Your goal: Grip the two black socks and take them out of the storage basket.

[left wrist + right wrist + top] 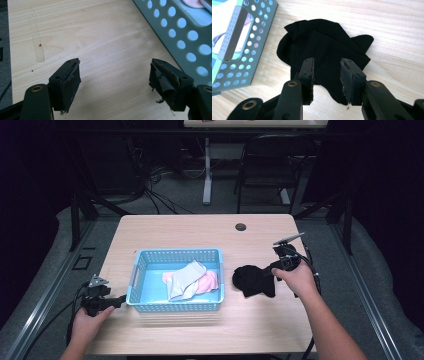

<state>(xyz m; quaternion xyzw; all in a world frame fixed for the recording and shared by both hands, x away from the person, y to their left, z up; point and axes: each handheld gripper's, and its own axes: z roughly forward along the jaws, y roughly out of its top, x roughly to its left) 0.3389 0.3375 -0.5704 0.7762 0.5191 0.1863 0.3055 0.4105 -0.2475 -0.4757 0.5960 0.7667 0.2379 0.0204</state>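
A black sock (254, 280) (324, 52) lies crumpled flat on the wooden table, right of a blue perforated basket (176, 306) (229, 72) (175, 37). My right gripper (274, 268) (326, 75) hovers at the sock's right end with its jaws apart over the fabric and nothing pressed between the pads. Inside the basket lie a white-grey sock (187, 279) and a pink sock (207, 282). My left gripper (120, 299) (115, 80) rests open over bare wood just left of the basket's front left corner.
A round cable hole (241, 226) sits near the table's far edge. Beyond the table stand a dark chair (270, 165) and a desk leg (207, 170), with cables on the floor. Bare wood (200, 232) lies behind the basket.
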